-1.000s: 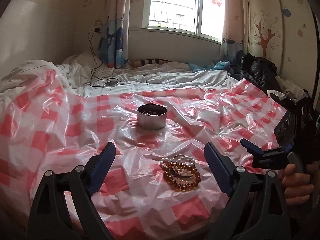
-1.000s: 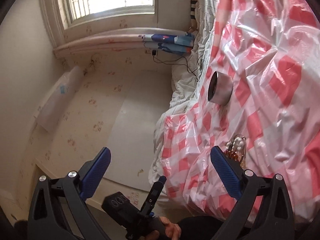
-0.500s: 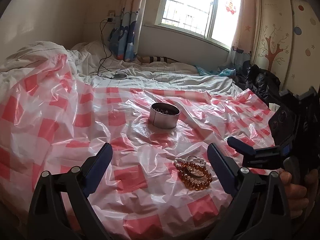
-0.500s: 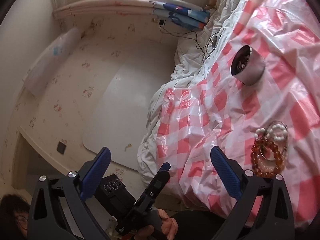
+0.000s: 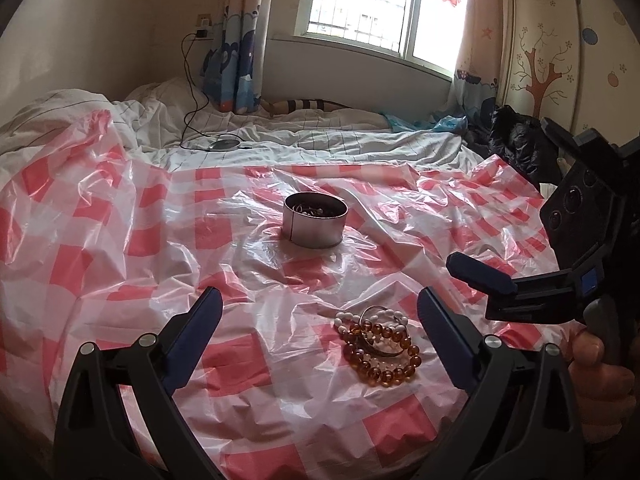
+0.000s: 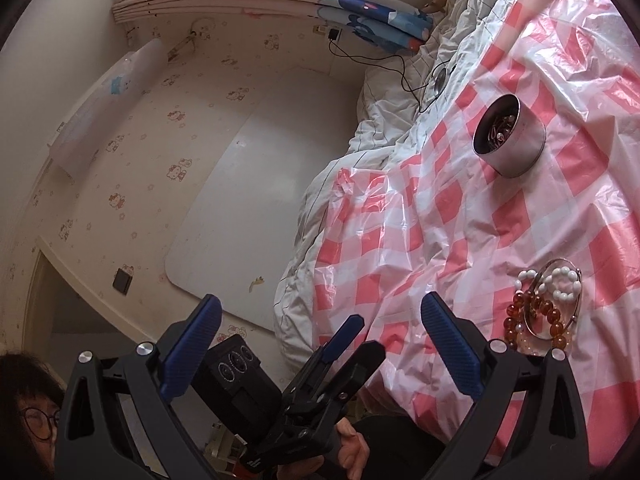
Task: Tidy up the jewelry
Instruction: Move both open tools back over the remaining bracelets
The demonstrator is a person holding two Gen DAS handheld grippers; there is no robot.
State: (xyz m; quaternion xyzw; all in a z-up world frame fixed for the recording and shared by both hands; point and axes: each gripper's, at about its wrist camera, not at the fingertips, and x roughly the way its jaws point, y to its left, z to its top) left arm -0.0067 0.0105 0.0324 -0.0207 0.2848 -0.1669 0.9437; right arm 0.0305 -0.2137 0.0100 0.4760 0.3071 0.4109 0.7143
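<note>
A pile of jewelry lies on the red-and-white checked plastic sheet: an amber bead bracelet (image 5: 382,354), a white bead bracelet (image 5: 390,315) and a thin metal bangle. It also shows in the right wrist view (image 6: 544,308). A round metal tin (image 5: 315,219) with small jewelry inside stands farther back, also in the right wrist view (image 6: 509,135). My left gripper (image 5: 318,316) is open and empty, just short of the pile. My right gripper (image 6: 320,328) is open and empty, tilted, left of the pile; it appears at the right of the left wrist view (image 5: 480,276).
The checked sheet (image 5: 120,264) covers a bed with rumpled white bedding (image 5: 320,140). A black cable and a round charger (image 5: 226,145) lie on the bedding. A dark bag (image 5: 516,136) sits at the back right. The bed's left edge drops to the floor (image 6: 240,200).
Both grippers have drawn back and shifted; the jewelry pile now sits nearer my left gripper's right finger. The right wrist view has rotated, showing more of the bed. Tin and jewelry have not moved.
</note>
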